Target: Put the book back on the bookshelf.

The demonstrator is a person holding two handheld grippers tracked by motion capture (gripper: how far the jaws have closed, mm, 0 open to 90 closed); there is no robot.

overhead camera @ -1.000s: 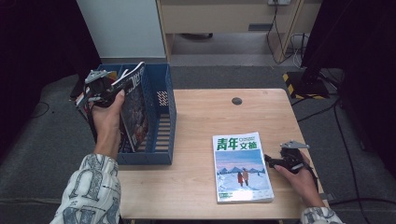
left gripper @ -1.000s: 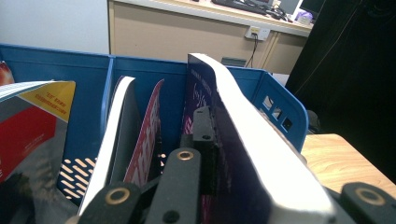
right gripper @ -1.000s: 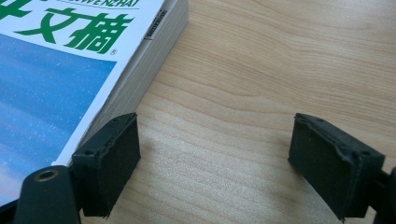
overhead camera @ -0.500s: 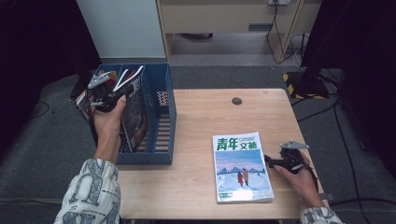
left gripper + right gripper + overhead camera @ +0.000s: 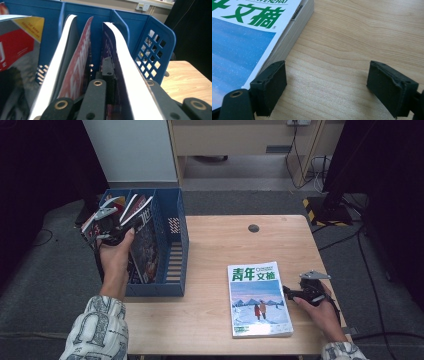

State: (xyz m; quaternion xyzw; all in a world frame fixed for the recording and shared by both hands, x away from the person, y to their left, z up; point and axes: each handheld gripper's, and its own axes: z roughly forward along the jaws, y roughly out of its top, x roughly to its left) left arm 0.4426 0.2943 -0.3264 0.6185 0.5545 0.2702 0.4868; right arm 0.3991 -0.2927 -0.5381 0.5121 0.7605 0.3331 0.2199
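My left hand-held gripper (image 5: pixel 131 222) is up over the blue file box (image 5: pixel 177 245) at the left end of the bench (image 5: pixel 215 265). Its jaws are pinched tight on a dark purple magazine (image 5: pixel 125 72). In the left gripper view the magazine's white page edge runs up right beside the jaws, and the dark cover is squeezed between them. The magazine stands on its edge and leans a bit. Its lower part is down inside the box, in the slot next to the box's holey side wall (image 5: pixel 155 50).

More magazines stand in the box next to it. A red one (image 5: pixel 77 70) is just beside the purple one, then one with a white edge (image 5: pixel 53 72), and one with a red and yellow cover (image 5: pixel 17 47) is farthest over.

My right hand-held gripper (image 5: pixel 327 82) rests low on the bench near the front right corner. Its jaws are spread wide and hold nothing. Bare wood shows between the two black pads (image 5: pixel 272 85). A thick book with a snowy blue cover and green letters (image 5: pixel 259 297) lies flat on the bench. One pad sits just beside the book's right edge, right at its side. I cannot tell if the pad touches the book. The other pad is out on the bare wood, away from the book.
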